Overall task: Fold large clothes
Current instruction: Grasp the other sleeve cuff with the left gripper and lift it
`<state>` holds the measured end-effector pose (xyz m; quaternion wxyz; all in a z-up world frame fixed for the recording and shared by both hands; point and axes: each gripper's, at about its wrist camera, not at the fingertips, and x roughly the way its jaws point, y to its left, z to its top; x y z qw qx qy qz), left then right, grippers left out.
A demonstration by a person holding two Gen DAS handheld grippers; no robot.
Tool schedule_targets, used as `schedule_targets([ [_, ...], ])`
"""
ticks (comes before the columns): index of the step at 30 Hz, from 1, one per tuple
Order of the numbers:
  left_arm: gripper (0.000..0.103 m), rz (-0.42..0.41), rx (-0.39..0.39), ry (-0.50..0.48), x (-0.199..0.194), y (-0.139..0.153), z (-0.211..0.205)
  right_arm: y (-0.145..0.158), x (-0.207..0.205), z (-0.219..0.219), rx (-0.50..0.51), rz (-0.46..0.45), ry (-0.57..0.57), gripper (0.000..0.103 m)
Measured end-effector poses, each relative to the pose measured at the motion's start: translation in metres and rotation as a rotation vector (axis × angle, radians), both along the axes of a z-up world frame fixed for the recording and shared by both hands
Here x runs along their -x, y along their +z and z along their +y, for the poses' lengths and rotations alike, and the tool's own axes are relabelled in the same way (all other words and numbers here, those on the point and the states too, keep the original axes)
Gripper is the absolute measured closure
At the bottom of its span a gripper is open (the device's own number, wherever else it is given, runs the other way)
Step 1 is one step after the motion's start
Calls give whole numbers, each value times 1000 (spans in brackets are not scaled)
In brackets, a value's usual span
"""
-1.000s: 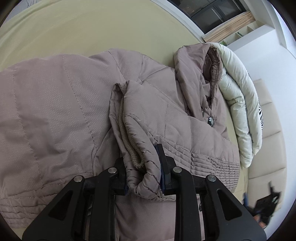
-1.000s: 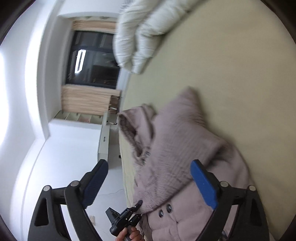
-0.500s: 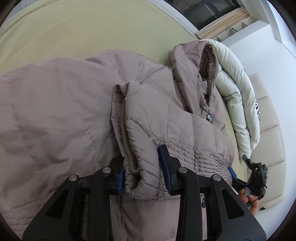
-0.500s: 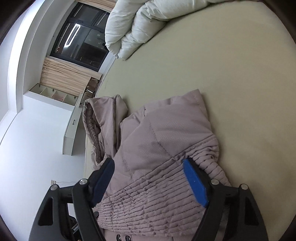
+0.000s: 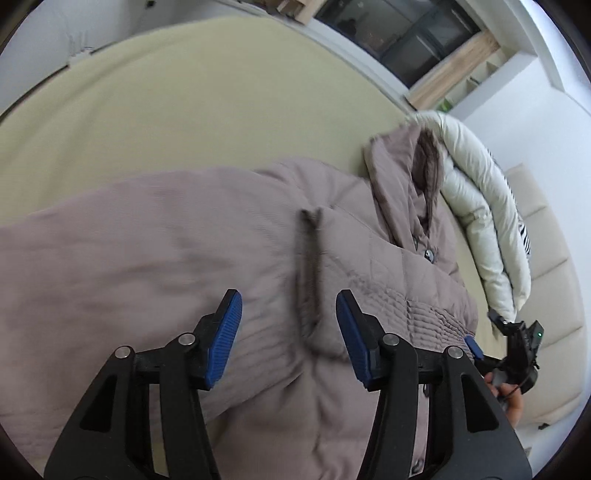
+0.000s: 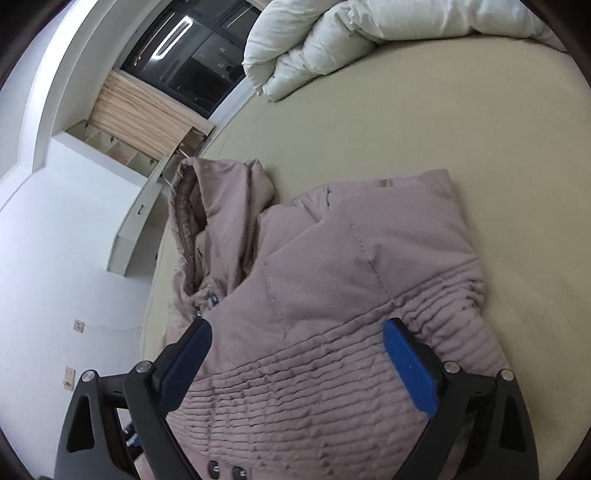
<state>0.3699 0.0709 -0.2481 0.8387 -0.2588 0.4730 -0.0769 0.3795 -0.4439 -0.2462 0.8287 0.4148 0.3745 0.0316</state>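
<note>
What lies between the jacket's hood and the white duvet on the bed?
In the right wrist view, only bare bed sheet lies between the jacket hood and the duvet.

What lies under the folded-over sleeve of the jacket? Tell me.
Under the sleeve is the jacket body, which rests on the beige bed. Whatever the sleeve covers beneath it, such as the front closure, is hidden.

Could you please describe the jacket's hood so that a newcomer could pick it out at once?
On the pale yellow-green bed sheet lies a mauve quilted puffer jacket. Its hood stands up at the end nearest the white duvet, uniquely showing a darker brown lining.
</note>
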Motion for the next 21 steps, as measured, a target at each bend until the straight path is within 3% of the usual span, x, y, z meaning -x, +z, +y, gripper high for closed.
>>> schedule_targets([
  [3, 51, -37, 9, 84, 55, 13, 45, 33, 42, 9, -44, -114, 1, 4],
  [5, 49, -41, 54, 191, 106, 16, 84, 46, 65, 24, -71, -139, 24, 0],
  [7, 38, -44, 83, 301, 152, 15, 114, 50, 90, 45, -102, -143, 68, 0],
  [11, 28, -12, 150, 522, 245, -1, 168, 40, 130, 87, -159, -108, 125, 0],
  [14, 27, -9, 200, 638, 282, -14, 194, 21, 155, 115, -216, -64, 143, 0],
  [17, 27, 0, 348, 764, 301, -39, 221, 0, 172, 134, -257, 12, 147, 0],
  [21, 28, -38, 564, 943, 313, -70, 247, -2, 194, 145, -267, 29, 147, 2],
])
